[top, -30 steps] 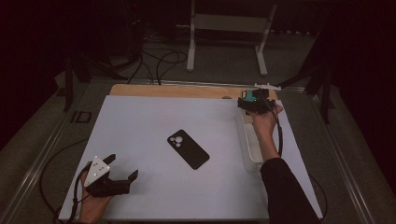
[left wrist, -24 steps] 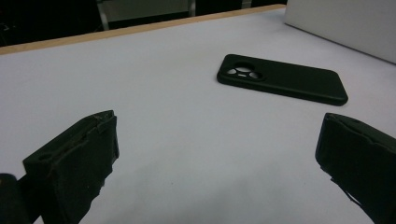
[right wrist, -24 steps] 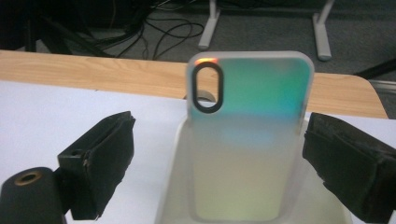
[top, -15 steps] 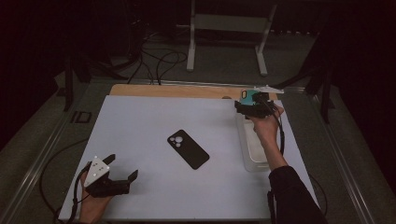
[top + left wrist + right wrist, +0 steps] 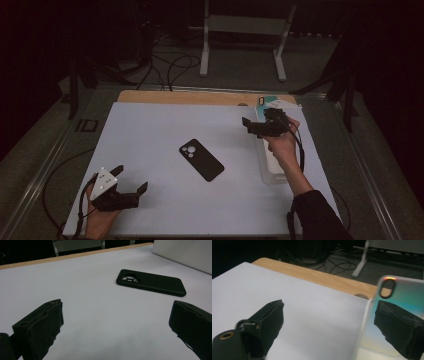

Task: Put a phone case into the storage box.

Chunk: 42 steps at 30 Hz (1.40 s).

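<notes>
Phone (image 5: 201,160) lies flat mid-mat, matte black, long axis running ten to four o'clock, lenses at ten. My left gripper (image 5: 131,183) rests at seven, jaws apart; my right gripper (image 5: 255,126), jaws apart, hovers at two beside a clear tray (image 5: 270,172).

Phone (image 5: 201,159) mid-mat (image 5: 150,130); tray (image 5: 272,172) at right edge.

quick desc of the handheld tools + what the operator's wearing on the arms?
Both tools are black with two blocky, chipped jaws. The left tool carries a grey three-cornered plate with white dots; a dark cable trails from it. The right tool has a black cable along a forearm in a dark sleeve.
</notes>
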Available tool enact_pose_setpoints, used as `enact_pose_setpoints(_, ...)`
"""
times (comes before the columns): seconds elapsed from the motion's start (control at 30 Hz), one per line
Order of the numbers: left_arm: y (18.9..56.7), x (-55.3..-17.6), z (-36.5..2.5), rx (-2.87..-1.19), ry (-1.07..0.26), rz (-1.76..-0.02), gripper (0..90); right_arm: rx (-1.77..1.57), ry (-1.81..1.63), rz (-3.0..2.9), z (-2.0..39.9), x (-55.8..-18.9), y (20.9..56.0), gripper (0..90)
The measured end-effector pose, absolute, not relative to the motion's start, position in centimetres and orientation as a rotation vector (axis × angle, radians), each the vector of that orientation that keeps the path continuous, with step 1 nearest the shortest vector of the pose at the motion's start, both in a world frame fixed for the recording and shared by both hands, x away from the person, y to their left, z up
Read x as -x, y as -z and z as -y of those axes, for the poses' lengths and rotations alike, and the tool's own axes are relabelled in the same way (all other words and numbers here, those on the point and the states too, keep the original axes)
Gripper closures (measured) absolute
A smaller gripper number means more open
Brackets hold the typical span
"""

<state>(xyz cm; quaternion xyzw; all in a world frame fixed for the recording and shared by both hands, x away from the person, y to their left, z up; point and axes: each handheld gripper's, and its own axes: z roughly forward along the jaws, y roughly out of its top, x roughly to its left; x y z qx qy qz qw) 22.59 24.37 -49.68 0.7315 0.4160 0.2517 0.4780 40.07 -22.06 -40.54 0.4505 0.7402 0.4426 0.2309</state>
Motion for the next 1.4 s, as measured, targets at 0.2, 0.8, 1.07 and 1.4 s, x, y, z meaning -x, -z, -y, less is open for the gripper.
enact_pose_setpoints(0.2,49.7,-22.6,-24.3,-1.787,-0.615,-1.016,0.2,-1.179,-1.274,-2.078,20.9,-38.4,40.3,8.8)
enact_pose_setpoints(0.8,49.7,-22.6,-24.2,-1.799,-0.624,-1.011,0.2,-1.077,-1.36,-2.17,19.2,-35.9,40.2,8.8)
enact_pose_setpoints(1.07,49.7,-22.6,-24.1,-1.8,-0.624,-1.01,0.2,-1.041,-1.445,-2.143,19.3,-34.0,40.2,8.8)
enact_pose_setpoints(1.4,49.7,-22.6,-24.1,-1.796,-0.625,-1.011,0.2,-0.927,-1.493,-2.104,20.2,-30.2,40.8,8.8)
